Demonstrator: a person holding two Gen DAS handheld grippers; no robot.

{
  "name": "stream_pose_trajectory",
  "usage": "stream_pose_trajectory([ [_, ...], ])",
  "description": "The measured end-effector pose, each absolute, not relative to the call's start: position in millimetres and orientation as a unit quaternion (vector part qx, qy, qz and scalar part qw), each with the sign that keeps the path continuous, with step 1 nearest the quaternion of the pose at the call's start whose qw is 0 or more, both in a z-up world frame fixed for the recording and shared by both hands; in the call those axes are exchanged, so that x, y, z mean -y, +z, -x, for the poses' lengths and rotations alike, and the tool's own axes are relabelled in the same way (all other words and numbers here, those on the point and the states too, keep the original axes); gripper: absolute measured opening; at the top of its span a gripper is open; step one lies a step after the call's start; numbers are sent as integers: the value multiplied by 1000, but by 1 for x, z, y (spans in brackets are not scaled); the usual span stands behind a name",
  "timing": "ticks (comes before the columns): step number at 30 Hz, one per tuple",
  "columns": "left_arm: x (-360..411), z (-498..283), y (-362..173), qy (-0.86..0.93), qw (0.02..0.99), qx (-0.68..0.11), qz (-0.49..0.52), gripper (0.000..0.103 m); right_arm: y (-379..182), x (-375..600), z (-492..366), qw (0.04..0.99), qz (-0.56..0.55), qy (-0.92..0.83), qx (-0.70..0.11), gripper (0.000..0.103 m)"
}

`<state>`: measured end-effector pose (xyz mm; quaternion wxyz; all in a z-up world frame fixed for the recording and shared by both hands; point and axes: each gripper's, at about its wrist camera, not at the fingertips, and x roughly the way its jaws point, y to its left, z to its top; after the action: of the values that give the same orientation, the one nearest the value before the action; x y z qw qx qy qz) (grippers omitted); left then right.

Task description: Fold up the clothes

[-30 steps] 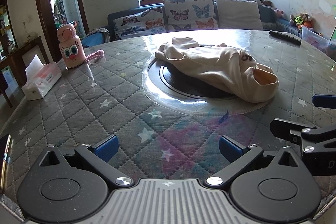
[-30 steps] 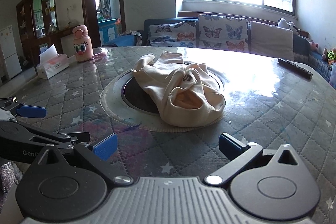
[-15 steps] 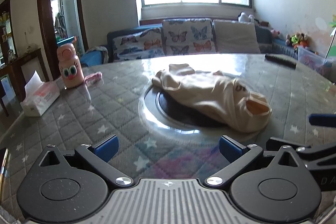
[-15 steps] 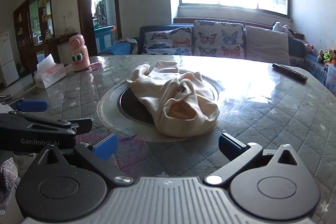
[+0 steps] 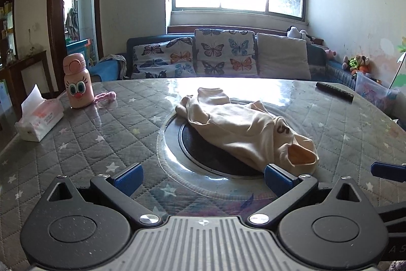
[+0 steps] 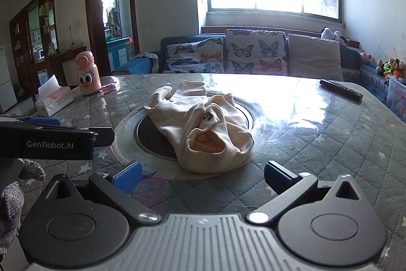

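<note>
Both the left gripper (image 5: pixel 201 175) and right gripper (image 6: pixel 201 173) hover, fingers spread (holding nothing), near the crumpled cream garment (image 5: pixel 243 128)

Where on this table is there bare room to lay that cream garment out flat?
The quilted cloth is bare between the tissue box and the round glass inset, and again between the cream garment and the remote. The far left corner is crowded: tissue box, pink bottle, pink strap.
</note>
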<state>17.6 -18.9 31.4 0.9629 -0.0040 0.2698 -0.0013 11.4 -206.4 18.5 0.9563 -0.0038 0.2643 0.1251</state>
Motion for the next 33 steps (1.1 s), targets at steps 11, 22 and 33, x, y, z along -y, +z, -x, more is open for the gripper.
stream_pose_trajectory([
  [11, 18, -19, 32, 6, 962, -274, 6, 103, 19, 204, -12, 955, 7, 127, -267, 103],
  [22, 16, -17, 31, 13, 961, -276, 11, 103, 15, 199, -15, 953, 17, 125, -276, 103],
  [33, 14, -14, 34, 18, 962, -273, 15, 103, 22, 194, -12, 959, 45, 92, -263, 103],
])
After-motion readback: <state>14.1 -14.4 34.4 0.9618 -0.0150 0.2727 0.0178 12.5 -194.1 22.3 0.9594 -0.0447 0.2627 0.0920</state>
